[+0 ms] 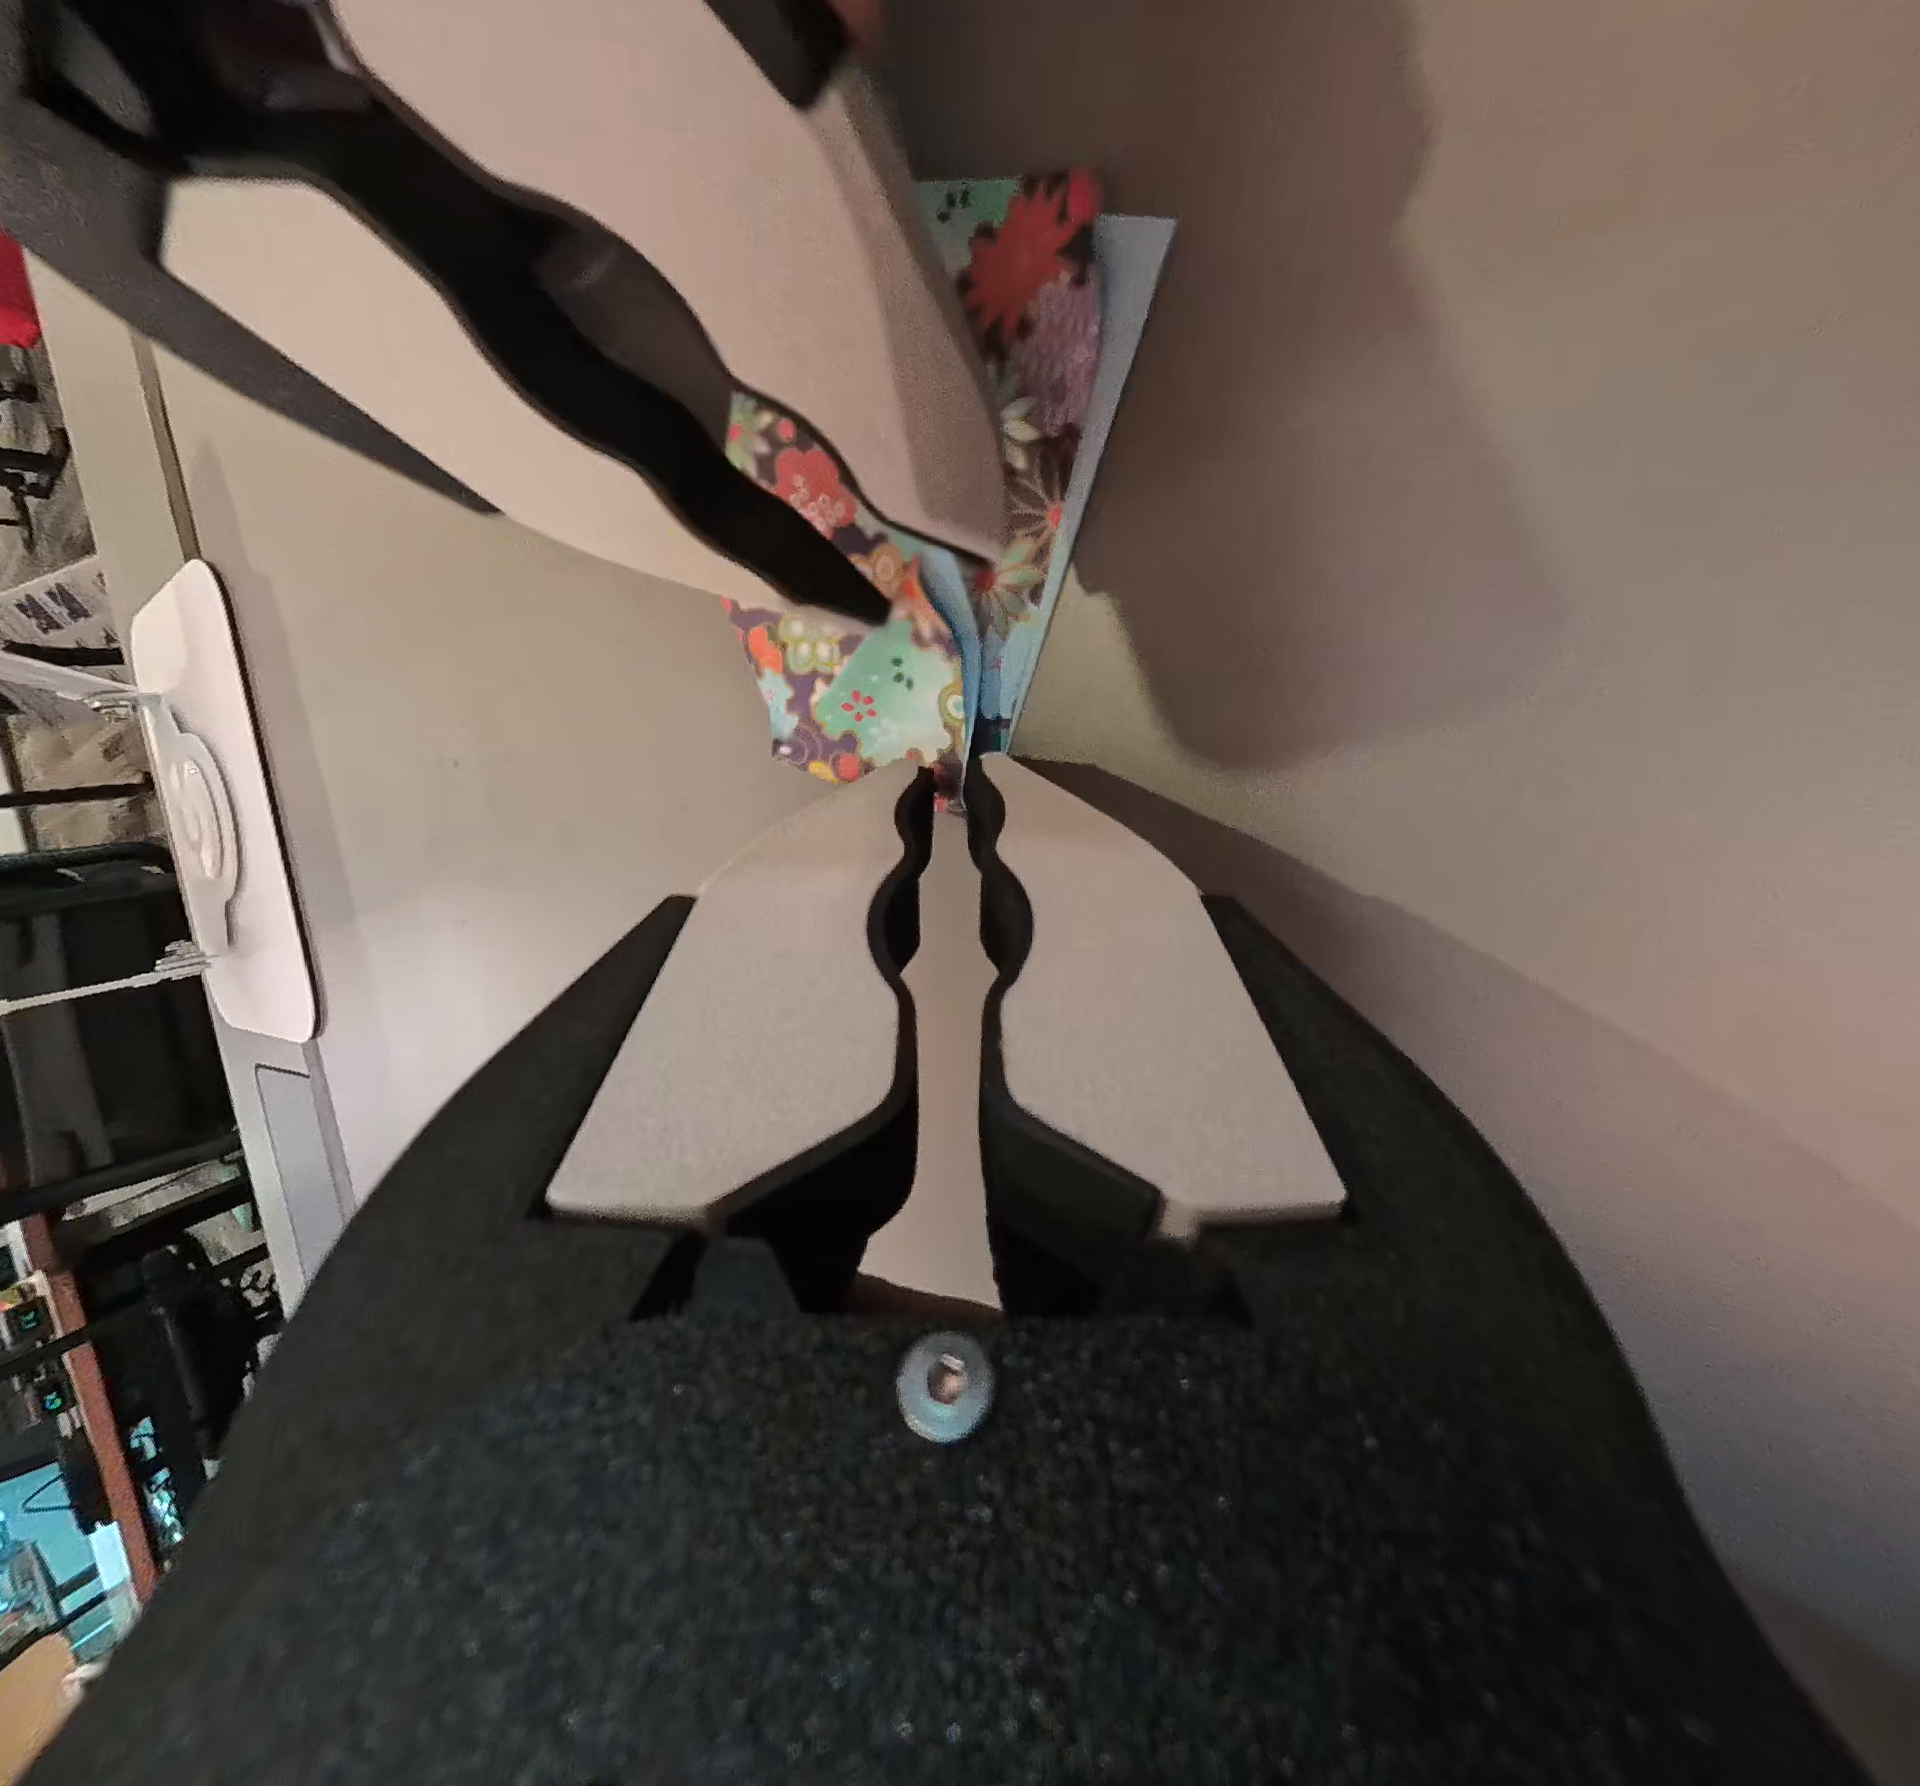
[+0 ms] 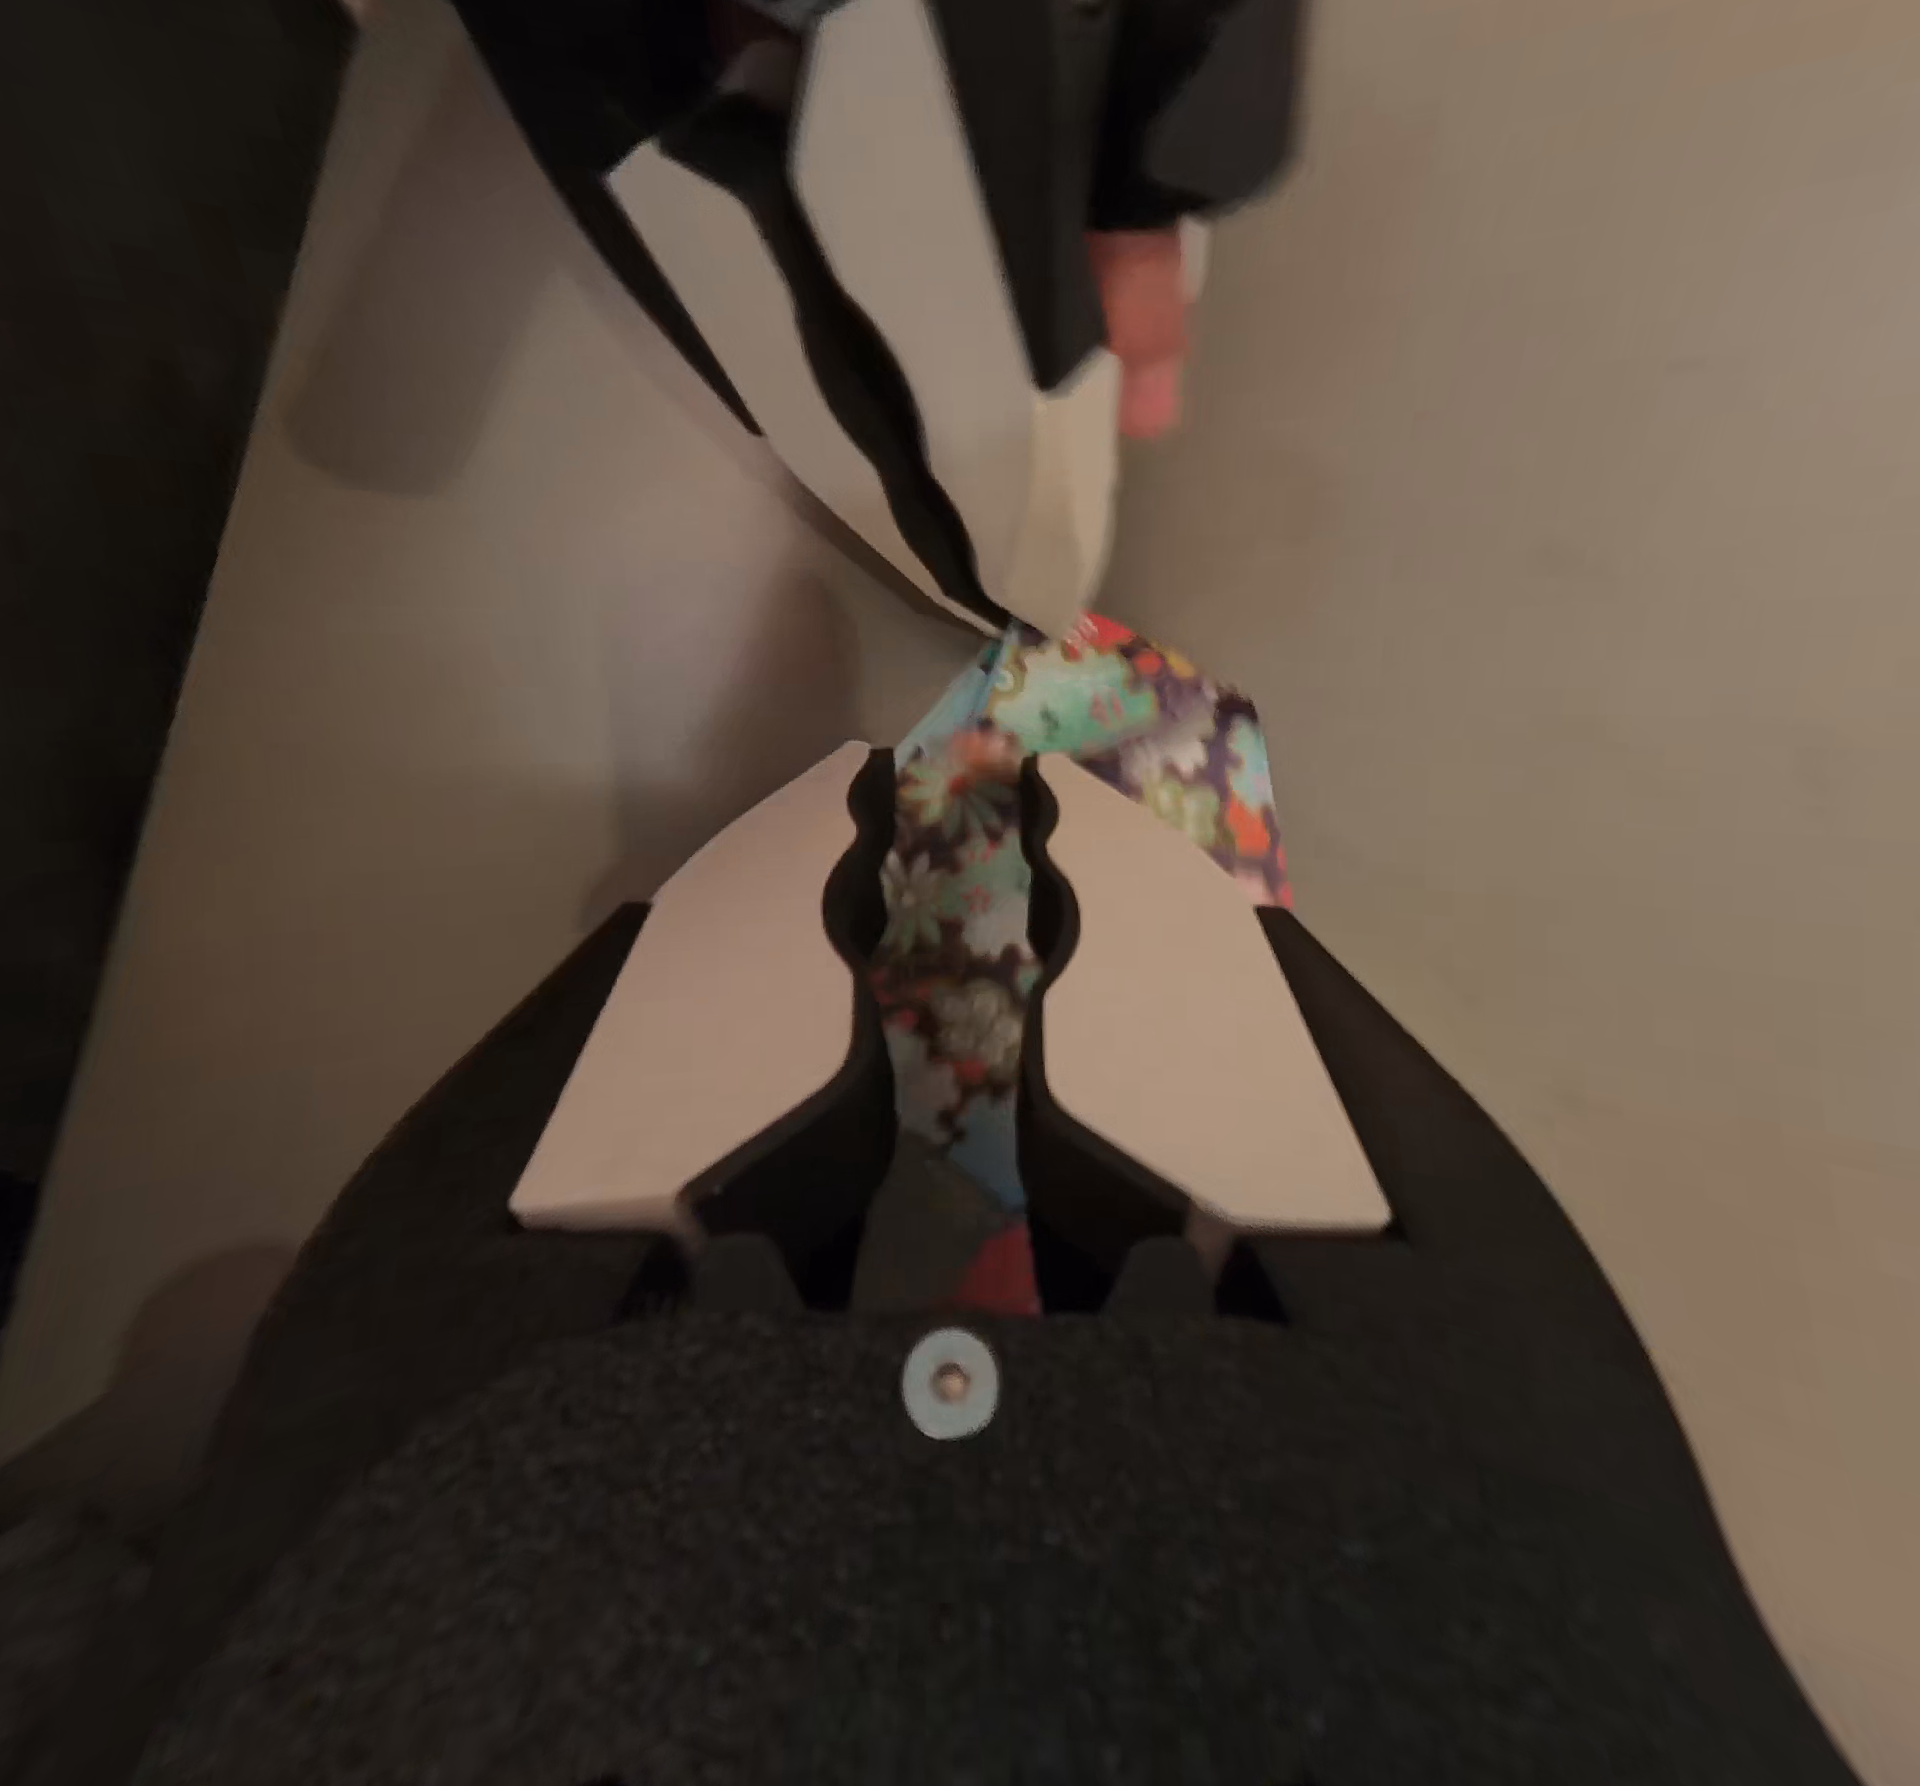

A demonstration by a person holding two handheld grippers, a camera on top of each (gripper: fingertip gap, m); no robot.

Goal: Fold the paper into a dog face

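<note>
Floral-patterned paper is pinched at one corner by the left gripper, tips nearly closed; another flap lies between the right gripper's narrowed jaws.

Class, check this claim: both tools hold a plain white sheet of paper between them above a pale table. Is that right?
Not quite. The paper is not plain white: it carries a multicoloured floral print, as the right wrist view shows. The rest stands: the left tool pinches one edge, the right tool has the paper between its fingers, and a pale table lies behind.
</note>
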